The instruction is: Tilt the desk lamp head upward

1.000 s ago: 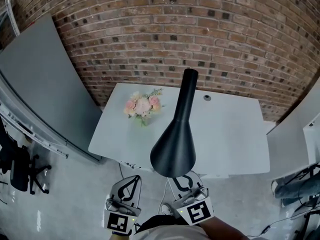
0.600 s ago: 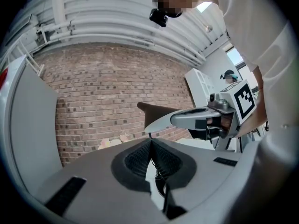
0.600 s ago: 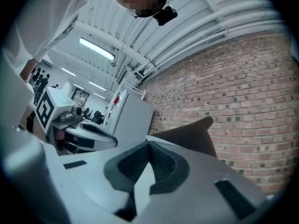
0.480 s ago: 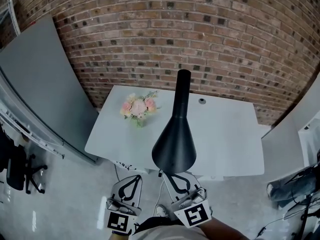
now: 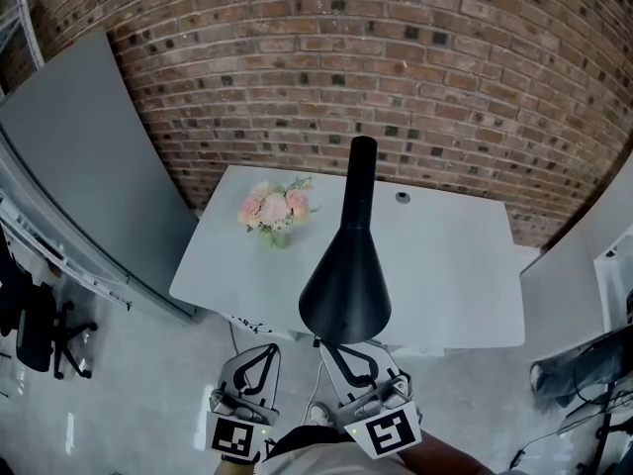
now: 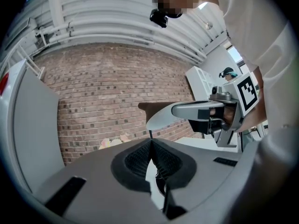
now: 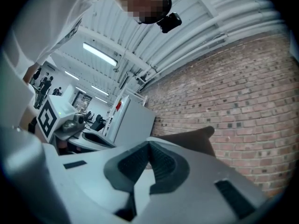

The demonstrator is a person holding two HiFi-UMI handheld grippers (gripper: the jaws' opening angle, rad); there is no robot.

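Lamp head (image 5: 348, 275): black cone at the centre of the head view, wide mouth toward the lower edge, narrow neck toward the brick wall (image 5: 396, 87).
Desk (image 5: 445, 265): white, below the lamp head.
Flowers (image 5: 272, 209): on the desk, left of the neck.
Left gripper (image 5: 261, 354): bottom, left of centre; jaws pressed together, nothing between.
Right gripper (image 5: 348, 356): bottom centre; jaws closed, empty, tips just under the lamp's rim, possibly touching.

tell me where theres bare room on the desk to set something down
The desk is bare across its right half, from the lamp head to the right edge. The front left corner, before the flowers, is free too. The lamp head hides the middle.
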